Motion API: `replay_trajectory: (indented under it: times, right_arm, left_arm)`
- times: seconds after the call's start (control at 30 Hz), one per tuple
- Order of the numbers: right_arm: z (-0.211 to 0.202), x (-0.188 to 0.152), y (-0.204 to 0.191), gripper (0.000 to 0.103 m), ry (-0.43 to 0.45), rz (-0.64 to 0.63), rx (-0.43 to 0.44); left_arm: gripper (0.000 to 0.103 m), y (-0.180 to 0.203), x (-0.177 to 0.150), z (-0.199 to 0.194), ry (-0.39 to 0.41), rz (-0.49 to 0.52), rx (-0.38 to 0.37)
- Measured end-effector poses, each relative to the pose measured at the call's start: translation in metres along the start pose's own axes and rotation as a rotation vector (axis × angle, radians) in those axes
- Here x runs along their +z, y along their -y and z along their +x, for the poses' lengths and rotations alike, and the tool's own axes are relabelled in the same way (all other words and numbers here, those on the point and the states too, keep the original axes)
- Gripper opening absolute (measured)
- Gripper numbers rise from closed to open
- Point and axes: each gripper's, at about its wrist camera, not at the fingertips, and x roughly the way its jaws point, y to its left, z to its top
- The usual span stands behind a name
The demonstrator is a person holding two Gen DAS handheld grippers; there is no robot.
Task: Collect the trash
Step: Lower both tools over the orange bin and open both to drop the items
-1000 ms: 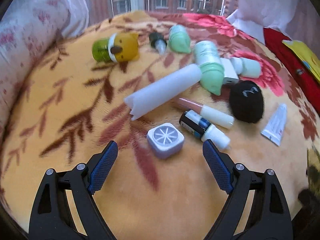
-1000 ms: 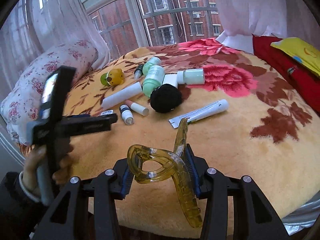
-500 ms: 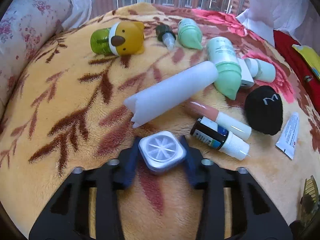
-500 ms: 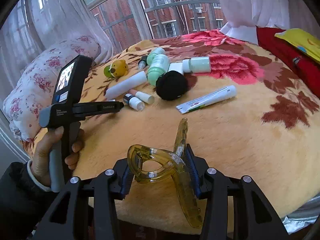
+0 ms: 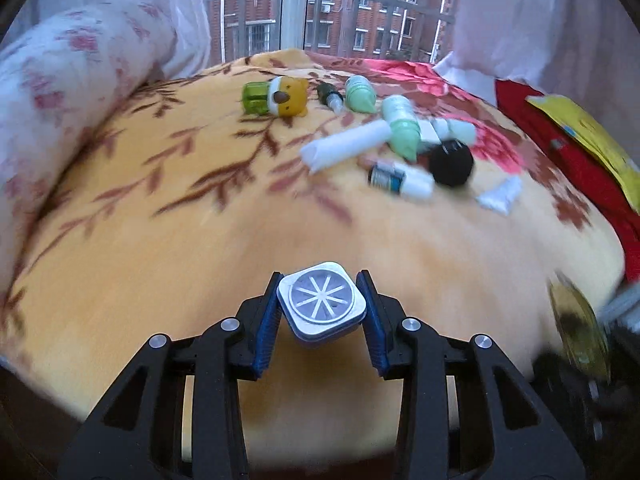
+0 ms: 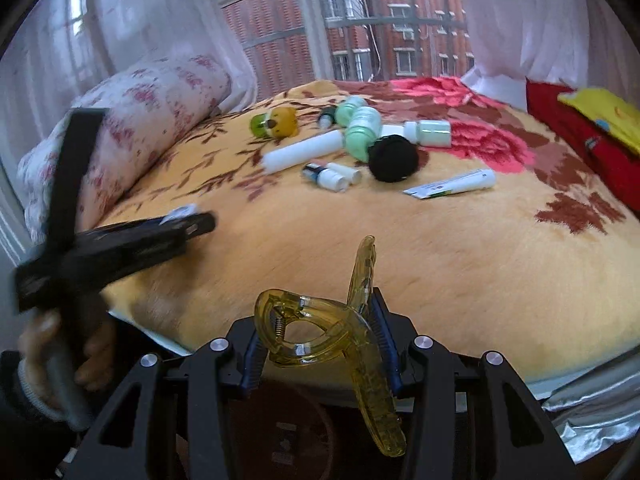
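Grippers both loaded: left gripper (image 5: 320,312) clamps a square tin (image 5: 322,306), right gripper (image 6: 320,346) clamps a clip (image 6: 340,336); many bottles (image 6: 362,132) remain on the blanket (image 6: 460,264).

Square lavender case (image 5: 321,303) with a white spoked lid, clamped at its sides, raised clear of the yellow blanket (image 5: 168,248). Translucent yellow hair clip (image 6: 344,320), jaws closed, gripped at its spring end, long prongs tilted. Remaining bottles and tubes lie clustered farther back on the blanket.
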Motion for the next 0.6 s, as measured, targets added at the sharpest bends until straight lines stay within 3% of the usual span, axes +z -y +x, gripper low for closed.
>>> replay_trajectory:
  times: [0.13, 0.27, 0.37, 0.43, 0.6]
  right_arm:
    - [-0.006, -0.022, -0.023, 0.046, -0.009, -0.029, 0.026]
    - [-0.003, -0.052, -0.042, 0.046, -0.067, -0.050, 0.060]
    - [0.010, -0.076, -0.052, 0.046, -0.141, -0.064, 0.067]
    - [0.022, -0.088, -0.055, 0.046, -0.190, -0.067, 0.068]
    - [0.049, -0.108, -0.059, 0.046, -0.286, -0.083, 0.060]
  left_arm:
    - [0.037, -0.009, -0.055, -0.038, -0.004, 0.038, 0.004]
    - [0.037, -0.010, -0.101, -0.051, 0.006, 0.109, 0.022]
    - [0.037, -0.013, -0.127, -0.035, -0.065, 0.128, 0.032]
    - [0.037, -0.020, -0.142, -0.017, -0.144, 0.089, 0.014]
    - [0.037, -0.025, -0.153, 0.007, -0.230, 0.057, 0.012]
